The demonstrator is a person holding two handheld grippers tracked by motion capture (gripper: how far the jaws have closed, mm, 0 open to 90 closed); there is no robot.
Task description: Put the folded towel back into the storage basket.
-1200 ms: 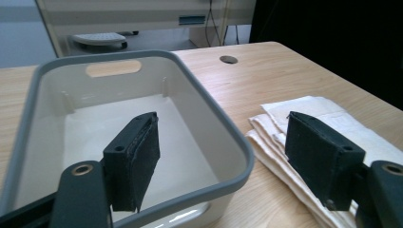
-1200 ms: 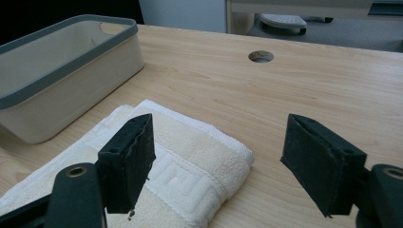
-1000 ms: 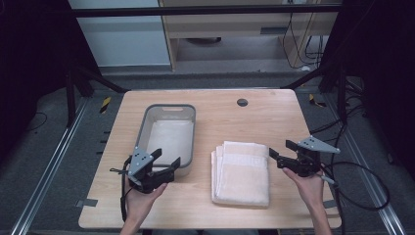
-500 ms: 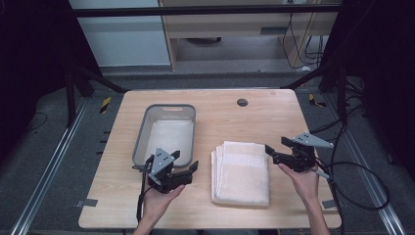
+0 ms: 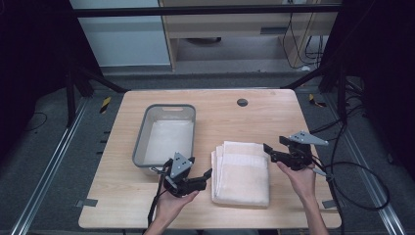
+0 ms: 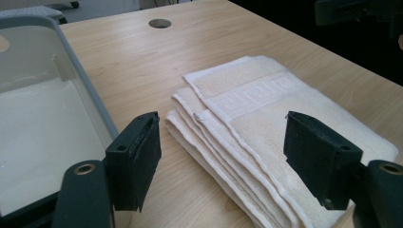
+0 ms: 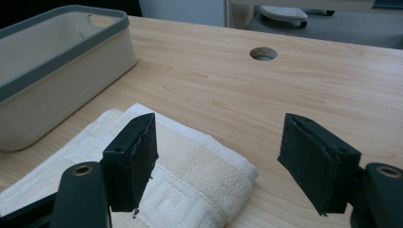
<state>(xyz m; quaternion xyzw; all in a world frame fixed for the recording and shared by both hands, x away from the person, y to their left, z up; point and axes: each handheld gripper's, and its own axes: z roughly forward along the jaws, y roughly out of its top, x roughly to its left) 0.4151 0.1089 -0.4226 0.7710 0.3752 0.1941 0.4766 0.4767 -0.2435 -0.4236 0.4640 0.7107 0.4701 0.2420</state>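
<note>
On the wooden table (image 5: 254,115), a folded cream towel (image 5: 242,172) is lying just beside a grey bin (image 5: 166,137), on the bin's right. It is sitting between the two grippers. The left gripper (image 5: 208,174) is pointing at the towel's left edge, close to it, with its jaws spread wide and nothing in them. The right gripper (image 5: 266,148) is waiting at the towel's top right corner, and its jaws have just been closing a little, but they are standing apart too, with nothing between them.

I think the towel is going to feel soft and light. It is going to bend and droop when lifted, and the folds may slip open. It is not going to break. A good place to grab looks like the layered edges, one at each side, pinching all the layers together.

I am counting one towel, folded into several layers, one bin with something flat and white in its bottom, two grippers, and one round hole (image 5: 242,102) in the table.
</note>
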